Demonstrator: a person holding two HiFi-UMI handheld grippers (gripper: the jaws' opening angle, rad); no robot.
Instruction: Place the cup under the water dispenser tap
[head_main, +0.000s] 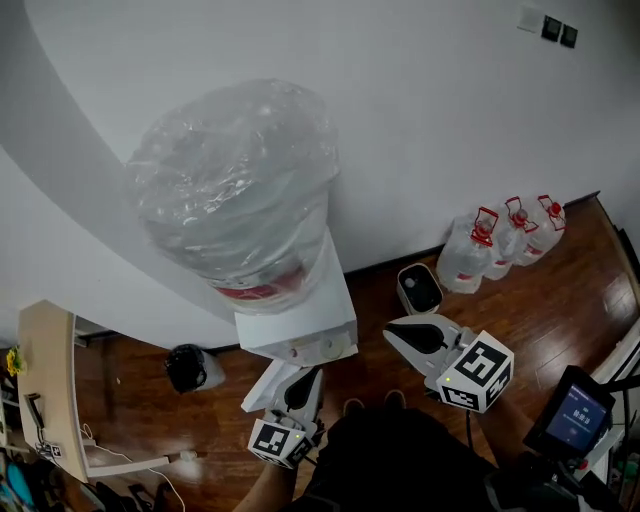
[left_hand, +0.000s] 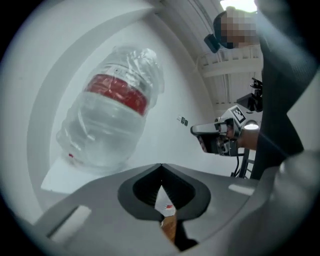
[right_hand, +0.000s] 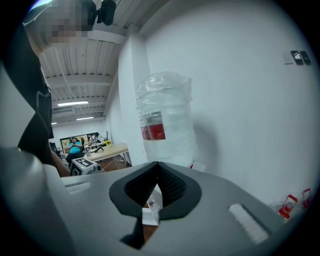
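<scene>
No cup shows in any view. The white water dispenser (head_main: 300, 322) stands against the wall, with a large plastic-wrapped bottle (head_main: 235, 190) upside down on top of it. My left gripper (head_main: 285, 385) is just in front of the dispenser's lower front, jaws shut and empty; the left gripper view has its tips (left_hand: 160, 165) meeting below the bottle (left_hand: 112, 120). My right gripper (head_main: 400, 338) hovers to the right of the dispenser. Its jaws (right_hand: 157, 163) also meet with nothing between them, and the bottle (right_hand: 165, 120) rises ahead of them.
Several small water jugs with red caps (head_main: 505, 235) stand on the wooden floor by the wall. A white bin (head_main: 418, 288) sits near them and a dark round object (head_main: 188, 368) left of the dispenser. A wooden table (head_main: 45, 390) is at far left, a screen (head_main: 578, 410) at lower right.
</scene>
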